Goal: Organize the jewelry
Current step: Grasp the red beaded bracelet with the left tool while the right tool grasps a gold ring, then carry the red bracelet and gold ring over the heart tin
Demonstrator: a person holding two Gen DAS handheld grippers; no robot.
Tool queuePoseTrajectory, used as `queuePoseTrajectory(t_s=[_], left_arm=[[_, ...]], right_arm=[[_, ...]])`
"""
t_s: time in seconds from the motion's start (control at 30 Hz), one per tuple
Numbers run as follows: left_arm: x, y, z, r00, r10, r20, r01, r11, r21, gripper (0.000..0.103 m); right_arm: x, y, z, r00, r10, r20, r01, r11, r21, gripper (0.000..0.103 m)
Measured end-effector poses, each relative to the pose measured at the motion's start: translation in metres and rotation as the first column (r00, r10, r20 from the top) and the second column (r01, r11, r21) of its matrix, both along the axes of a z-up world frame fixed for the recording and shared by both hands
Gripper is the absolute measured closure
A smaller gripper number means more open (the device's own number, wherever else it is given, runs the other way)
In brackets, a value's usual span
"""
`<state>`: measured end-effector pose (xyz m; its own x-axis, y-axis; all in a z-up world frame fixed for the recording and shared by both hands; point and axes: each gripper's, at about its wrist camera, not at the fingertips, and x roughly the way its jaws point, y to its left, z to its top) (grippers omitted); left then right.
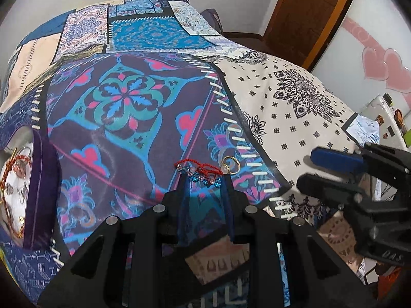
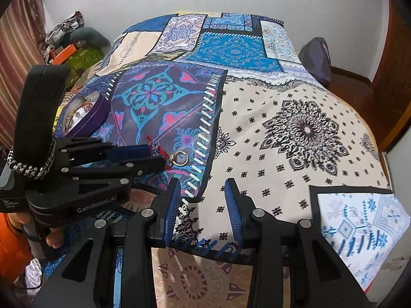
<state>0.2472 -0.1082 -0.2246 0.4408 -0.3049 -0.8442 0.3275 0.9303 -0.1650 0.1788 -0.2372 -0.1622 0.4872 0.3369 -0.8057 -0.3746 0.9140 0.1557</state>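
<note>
A red cord bracelet with blue and pink beads (image 1: 199,172) lies on the patchwork bedspread. My left gripper (image 1: 204,179) is open, its fingertips on either side of the bracelet, just short of it. A gold ring with a pale stone (image 1: 230,165) lies right beside it; the ring also shows in the right wrist view (image 2: 180,158). A purple round jewelry box (image 1: 38,192) with several pieces inside sits at far left; it also shows in the right wrist view (image 2: 87,114). My right gripper (image 2: 203,187) is open and empty, over the cream cloth to the right.
The patchwork bedspread (image 2: 295,128) covers the whole bed. A wooden door (image 1: 308,12) stands at back right. A dark cushion (image 2: 317,59) sits beyond the bed's right edge. Clutter (image 2: 74,48) lies on the left side.
</note>
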Motion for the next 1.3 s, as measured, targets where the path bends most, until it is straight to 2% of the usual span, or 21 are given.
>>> queuePoseTrajectory(t_s=[0.03, 0.1, 0.17, 0.23, 0.57, 0.73, 0.87, 0.97, 1.3], left_arm=[[0.001, 0.000, 0.000, 1.000, 0.004, 0.007, -0.004, 1.000, 0.004, 0.085], [0.002, 0.001, 0.000, 1.000, 0.020, 0.011, -0.020, 1.000, 0.011, 0.098], [0.005, 0.005, -0.001, 0.999, 0.038, 0.011, -0.038, 0.999, 0.008, 0.103], [0.006, 0.010, 0.000, 0.998, 0.055, 0.010, -0.055, 0.998, -0.008, 0.103], [-0.017, 0.058, 0.012, 0.989, 0.136, 0.057, -0.137, 0.991, 0.007, 0.103], [-0.029, 0.076, 0.021, 0.982, 0.168, 0.091, -0.168, 0.986, -0.002, 0.103], [-0.036, 0.076, 0.033, 0.976, 0.170, 0.135, -0.172, 0.985, -0.002, 0.103], [-0.040, 0.072, 0.040, 0.973, 0.161, 0.165, -0.165, 0.986, 0.005, 0.103], [-0.056, 0.065, 0.078, 0.955, 0.142, 0.259, -0.147, 0.989, 0.000, 0.103]], right_arm=[[0.000, 0.001, -0.001, 1.000, 0.000, -0.002, 0.000, 1.000, -0.001, 0.071], [0.000, 0.003, -0.001, 1.000, 0.004, 0.000, -0.004, 1.000, -0.006, 0.071], [0.001, 0.006, -0.001, 1.000, 0.011, -0.003, -0.011, 1.000, -0.004, 0.071], [0.003, 0.009, -0.001, 1.000, 0.020, -0.004, -0.020, 1.000, -0.009, 0.071], [0.021, 0.041, -0.018, 0.996, 0.089, -0.026, -0.090, 0.993, -0.074, 0.071], [0.031, 0.049, -0.031, 0.996, 0.079, -0.036, -0.081, 0.994, -0.071, 0.071], [0.032, 0.048, -0.032, 0.998, 0.054, -0.028, -0.055, 0.998, -0.042, 0.071], [0.032, 0.048, -0.031, 0.999, 0.042, -0.017, -0.043, 0.998, -0.054, 0.083], [0.027, 0.044, -0.018, 0.999, 0.033, -0.006, -0.033, 0.999, -0.004, 0.084]])
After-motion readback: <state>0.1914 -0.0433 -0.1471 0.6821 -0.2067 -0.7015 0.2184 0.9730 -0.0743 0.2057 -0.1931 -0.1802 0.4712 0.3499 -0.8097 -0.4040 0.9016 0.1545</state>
